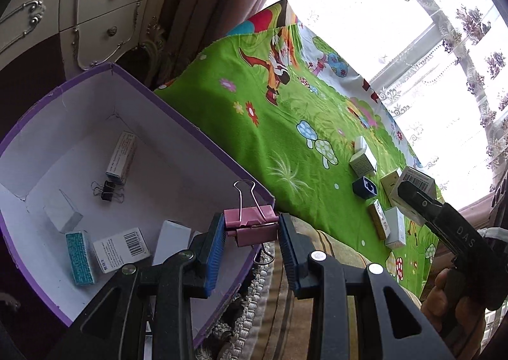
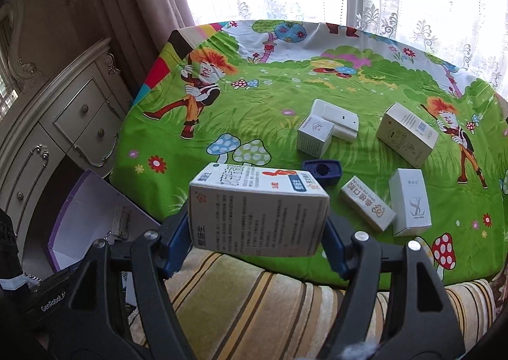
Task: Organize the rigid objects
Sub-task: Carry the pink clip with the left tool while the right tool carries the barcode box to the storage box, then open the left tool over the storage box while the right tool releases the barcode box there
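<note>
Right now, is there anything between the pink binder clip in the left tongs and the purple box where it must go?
Nothing visible blocks it. The left tongs hold the pink binder clip right at the near rim of the purple box, and the box is open on top. Small cartons lie on its floor.

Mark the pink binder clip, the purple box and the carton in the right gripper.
pink binder clip (image 1: 252,226), left wrist view, pink body.
purple box (image 1: 177,112), left wrist view, far rim.
white carton (image 2: 257,220), right wrist view, printed front face.

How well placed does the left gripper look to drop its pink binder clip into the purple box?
Probably yes: the left gripper holds the pink binder clip right at the open purple box rim, with nothing blocking.
</note>
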Demonstrator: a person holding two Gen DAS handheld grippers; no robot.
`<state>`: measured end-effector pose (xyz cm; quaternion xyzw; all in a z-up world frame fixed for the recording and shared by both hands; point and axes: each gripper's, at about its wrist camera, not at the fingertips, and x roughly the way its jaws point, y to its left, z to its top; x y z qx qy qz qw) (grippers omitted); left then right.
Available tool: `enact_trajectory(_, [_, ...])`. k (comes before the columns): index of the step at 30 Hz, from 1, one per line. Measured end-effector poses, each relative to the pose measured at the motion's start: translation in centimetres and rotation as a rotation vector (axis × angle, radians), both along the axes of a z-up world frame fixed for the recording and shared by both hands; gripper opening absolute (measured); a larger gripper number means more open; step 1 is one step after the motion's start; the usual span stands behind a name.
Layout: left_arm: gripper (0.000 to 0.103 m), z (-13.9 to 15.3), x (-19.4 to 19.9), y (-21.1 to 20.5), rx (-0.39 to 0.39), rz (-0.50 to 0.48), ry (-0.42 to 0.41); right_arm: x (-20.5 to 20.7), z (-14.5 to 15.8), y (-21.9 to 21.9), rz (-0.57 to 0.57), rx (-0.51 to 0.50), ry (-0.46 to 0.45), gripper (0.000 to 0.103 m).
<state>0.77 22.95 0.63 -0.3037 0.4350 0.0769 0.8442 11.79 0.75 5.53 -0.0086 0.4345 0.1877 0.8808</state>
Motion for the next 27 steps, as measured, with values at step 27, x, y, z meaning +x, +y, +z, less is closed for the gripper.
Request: enact_trajectory(27, [0.048,0.2,-4.3,8.0,-0.023,0.253,-0.012,-7.5,-0.7,12.1,0.552,0.073,-0.008,0.085])
